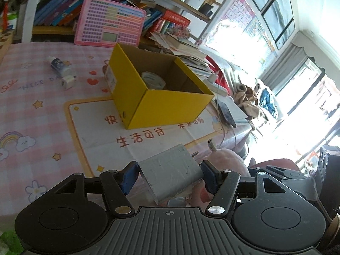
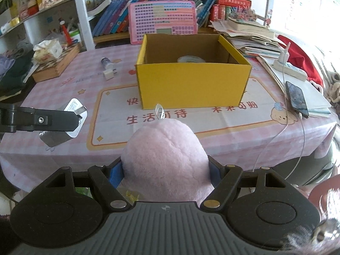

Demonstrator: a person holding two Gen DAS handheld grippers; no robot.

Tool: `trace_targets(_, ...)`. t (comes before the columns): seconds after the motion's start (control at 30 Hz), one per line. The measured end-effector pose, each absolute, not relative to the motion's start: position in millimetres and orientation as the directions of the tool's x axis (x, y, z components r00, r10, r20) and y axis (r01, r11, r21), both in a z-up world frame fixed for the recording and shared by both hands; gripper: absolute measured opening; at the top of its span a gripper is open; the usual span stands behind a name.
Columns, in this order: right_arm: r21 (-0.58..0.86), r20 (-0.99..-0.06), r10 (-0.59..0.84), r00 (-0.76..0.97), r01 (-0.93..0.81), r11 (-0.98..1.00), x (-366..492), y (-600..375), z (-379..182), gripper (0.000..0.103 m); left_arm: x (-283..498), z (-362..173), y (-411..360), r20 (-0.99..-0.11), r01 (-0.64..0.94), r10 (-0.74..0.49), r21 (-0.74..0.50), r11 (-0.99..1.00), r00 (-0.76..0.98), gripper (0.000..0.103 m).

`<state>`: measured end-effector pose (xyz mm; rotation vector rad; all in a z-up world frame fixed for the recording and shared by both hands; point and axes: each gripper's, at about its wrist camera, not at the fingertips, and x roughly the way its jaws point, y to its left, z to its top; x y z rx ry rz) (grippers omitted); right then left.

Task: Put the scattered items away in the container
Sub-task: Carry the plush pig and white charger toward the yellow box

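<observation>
Pink keyboard toy (image 2: 162, 22), bookshelf books (image 2: 110, 19) — phone (image 2: 296, 98), power strip (image 2: 290, 68)

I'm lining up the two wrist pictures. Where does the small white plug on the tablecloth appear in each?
Left wrist: the white plug lies upper left, just below a small bottle, left of the yellow box.
Right wrist: the plug lies left of centre, again left of the box.
Shared landmark: the yellow box.

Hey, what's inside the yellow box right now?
Inside the yellow box lies one roll of tape, flat on the floor near the far wall. The near wall hides the floor closest to the cameras, so anything there cannot be seen.
</observation>
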<state>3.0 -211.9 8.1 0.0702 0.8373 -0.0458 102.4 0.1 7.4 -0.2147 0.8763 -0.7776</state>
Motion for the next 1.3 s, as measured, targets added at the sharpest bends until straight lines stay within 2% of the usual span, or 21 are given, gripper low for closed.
trace_targets(0.8,0.046,-0.734,-0.035,0.678,0.101,0.994,59.5,-254.4,13.8,0.074,156.1,17.0,-45.6,-0.618,0.573,-0.692,-0.434,0.696,0.373,0.065)
trace_targets(1.3,0.025,-0.659,-0.007,0.752,0.031,0.999,126.4,-297.2,47.2,0.074,209.8,37.9,-84.8,-0.574,0.577,-0.671,-0.375,0.726,0.470,0.065)
